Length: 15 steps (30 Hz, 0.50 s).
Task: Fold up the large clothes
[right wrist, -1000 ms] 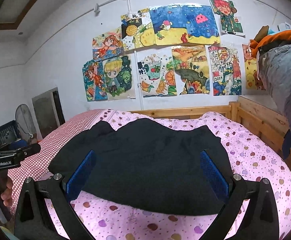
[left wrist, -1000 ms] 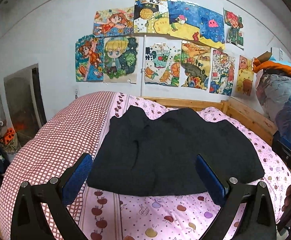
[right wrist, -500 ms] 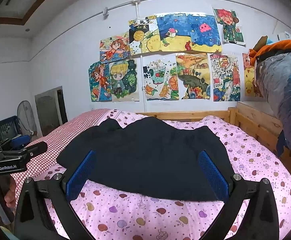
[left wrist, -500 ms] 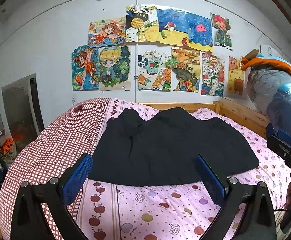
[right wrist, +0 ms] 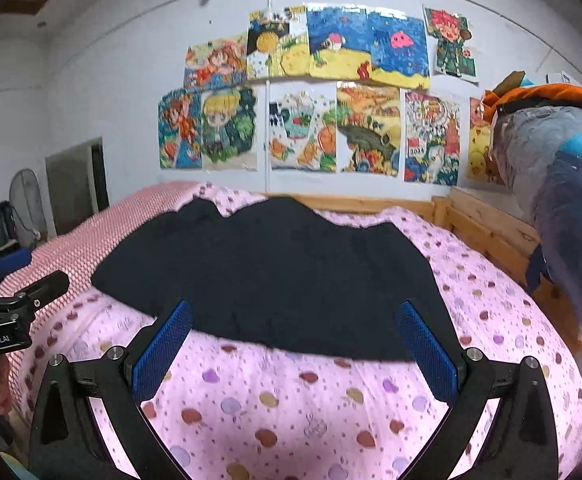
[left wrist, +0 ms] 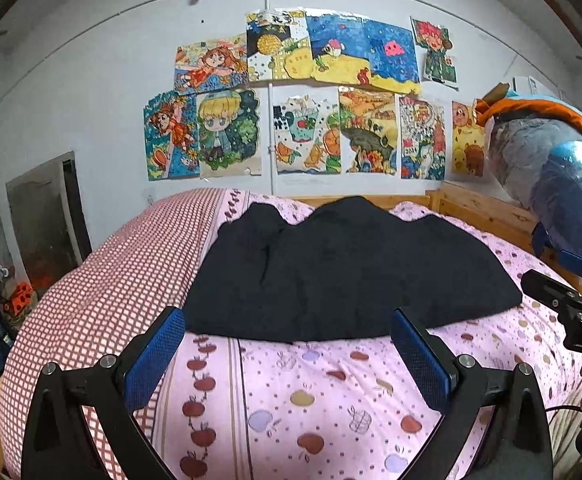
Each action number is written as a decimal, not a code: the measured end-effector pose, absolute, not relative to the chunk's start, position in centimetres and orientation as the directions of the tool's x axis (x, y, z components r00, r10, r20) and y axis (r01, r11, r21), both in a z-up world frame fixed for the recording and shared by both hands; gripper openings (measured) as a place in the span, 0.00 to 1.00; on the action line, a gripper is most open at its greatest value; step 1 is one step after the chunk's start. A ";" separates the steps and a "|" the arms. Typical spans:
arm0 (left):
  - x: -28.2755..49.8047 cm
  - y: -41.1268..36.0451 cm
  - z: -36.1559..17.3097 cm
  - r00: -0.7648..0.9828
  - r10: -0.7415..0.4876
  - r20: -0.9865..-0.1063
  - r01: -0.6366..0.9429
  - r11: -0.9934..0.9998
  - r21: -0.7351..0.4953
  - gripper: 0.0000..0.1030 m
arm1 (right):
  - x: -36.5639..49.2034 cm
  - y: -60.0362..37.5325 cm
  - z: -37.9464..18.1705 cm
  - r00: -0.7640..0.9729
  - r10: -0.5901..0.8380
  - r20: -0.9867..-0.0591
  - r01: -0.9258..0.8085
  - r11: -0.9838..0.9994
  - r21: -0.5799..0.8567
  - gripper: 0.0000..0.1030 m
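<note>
A large black garment [left wrist: 343,268] lies spread flat on the pink patterned bedsheet [left wrist: 311,392]; it also shows in the right wrist view [right wrist: 283,276]. My left gripper [left wrist: 289,322] is open and empty, held above the sheet just short of the garment's near edge. My right gripper [right wrist: 295,316] is open and empty, over the near edge of the garment toward its right side. Each gripper's body shows at the edge of the other's view: the right one [left wrist: 563,304], the left one [right wrist: 11,312].
A red checked cover [left wrist: 91,292] lies on the bed's left side. A wooden bed frame [left wrist: 487,212] runs along the back and right. Hanging clothes in plastic [left wrist: 551,184] crowd the right. Drawings cover the wall. A fan [right wrist: 27,204] stands at the left.
Both grippers have pulled back and tilted up from the garment, so more sheet shows in front of it. The garment has not moved. Both stay open.
</note>
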<state>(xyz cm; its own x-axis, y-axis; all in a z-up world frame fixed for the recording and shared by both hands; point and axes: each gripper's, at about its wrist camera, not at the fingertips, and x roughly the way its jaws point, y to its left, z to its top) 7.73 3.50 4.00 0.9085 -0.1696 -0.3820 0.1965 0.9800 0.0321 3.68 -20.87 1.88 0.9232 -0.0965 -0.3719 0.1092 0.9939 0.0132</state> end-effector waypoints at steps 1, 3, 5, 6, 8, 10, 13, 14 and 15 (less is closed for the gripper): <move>7.6 3.5 3.9 0.909 -0.168 -0.381 0.196 0.980 0.036 1.00 | 3.5 -20.8 1.8 0.921 -0.098 -0.377 0.112 0.994 0.014 0.99; 7.0 3.6 3.8 0.914 -0.172 -0.368 0.198 0.980 0.033 1.00 | 3.0 -20.8 1.6 0.917 -0.104 -0.384 0.122 0.992 0.021 0.99; 6.5 3.9 3.6 0.911 -0.188 -0.367 0.209 0.978 0.016 1.00 | 2.5 -20.8 1.5 0.916 -0.112 -0.386 0.137 0.990 0.037 0.99; 6.3 4.0 3.5 0.908 -0.195 -0.370 0.214 0.977 0.010 1.00 | 2.2 -20.7 1.3 0.916 -0.114 -0.386 0.142 0.989 0.045 0.99; 6.0 4.1 3.2 0.901 -0.204 -0.383 0.222 0.975 0.002 1.00 | 1.7 -20.6 1.1 0.913 -0.115 -0.392 0.148 0.987 0.056 0.99; 5.8 4.0 2.9 0.896 -0.207 -0.393 0.226 0.974 0.000 1.00 | 1.3 -20.5 0.8 0.907 -0.124 -0.402 0.157 0.986 0.052 0.99; 5.5 3.8 2.2 0.892 -0.203 -0.404 0.226 0.974 0.010 1.00 | 1.0 -20.6 0.5 0.902 -0.136 -0.411 0.169 0.985 0.045 0.99; 5.5 3.7 2.0 0.889 -0.202 -0.411 0.227 0.974 0.013 1.00 | 0.8 -20.7 0.4 0.899 -0.138 -0.416 0.172 0.984 0.046 0.99; 5.6 3.6 1.8 0.886 -0.201 -0.417 0.228 0.974 0.015 1.00 | 0.7 -20.8 0.2 0.896 -0.137 -0.422 0.174 0.983 0.051 0.99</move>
<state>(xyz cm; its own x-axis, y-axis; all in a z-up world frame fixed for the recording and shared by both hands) 5.60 3.55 1.85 0.8864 -0.2008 -0.4172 0.2277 0.9736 0.0151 0.74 -20.78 0.20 0.8962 -0.1366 -0.4221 0.1738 0.9835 0.0509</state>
